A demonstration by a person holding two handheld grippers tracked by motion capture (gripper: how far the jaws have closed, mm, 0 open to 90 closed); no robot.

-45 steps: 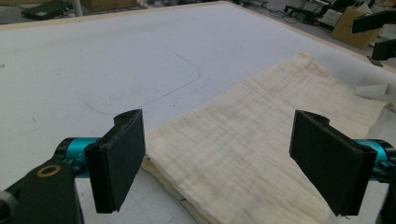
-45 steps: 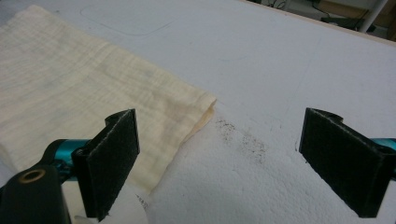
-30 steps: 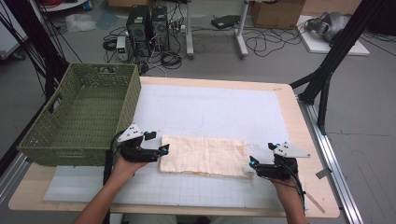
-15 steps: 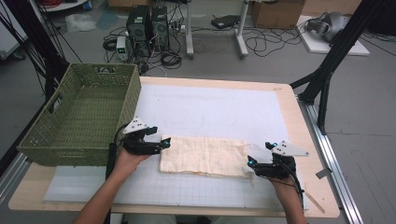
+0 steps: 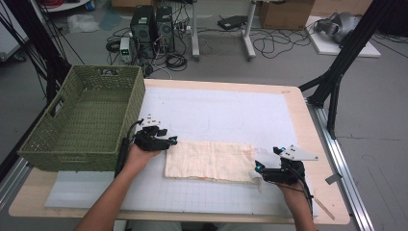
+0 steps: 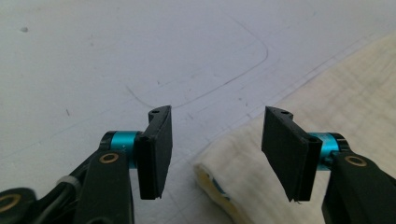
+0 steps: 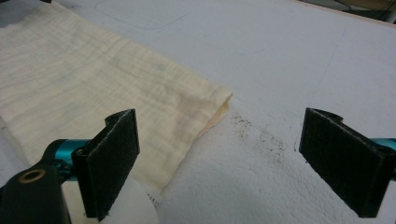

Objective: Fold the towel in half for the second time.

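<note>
A folded cream cloth (image 5: pixel 210 161) lies flat on the white mat (image 5: pixel 221 115) near the table's front. My left gripper (image 5: pixel 172 141) sits at the cloth's far left corner, open, with nothing between its jaws. In the left gripper view the cloth's folded corner (image 6: pixel 233 163) lies just ahead of that gripper (image 6: pixel 217 140). My right gripper (image 5: pixel 258 169) rests at the cloth's near right corner, open wide and empty. In the right gripper view the cloth (image 7: pixel 93 93) stretches left, its corner ahead of the gripper (image 7: pixel 226 163).
A green woven basket (image 5: pixel 84 120) stands at the table's left, right beside my left hand. The table's wooden edge (image 5: pixel 332 192) runs close on the right. Computers and cables sit on the floor beyond the table.
My left gripper has moved a little away from me along the cloth's left edge to its far corner. The right gripper has shifted slightly left toward the cloth's near right corner.
</note>
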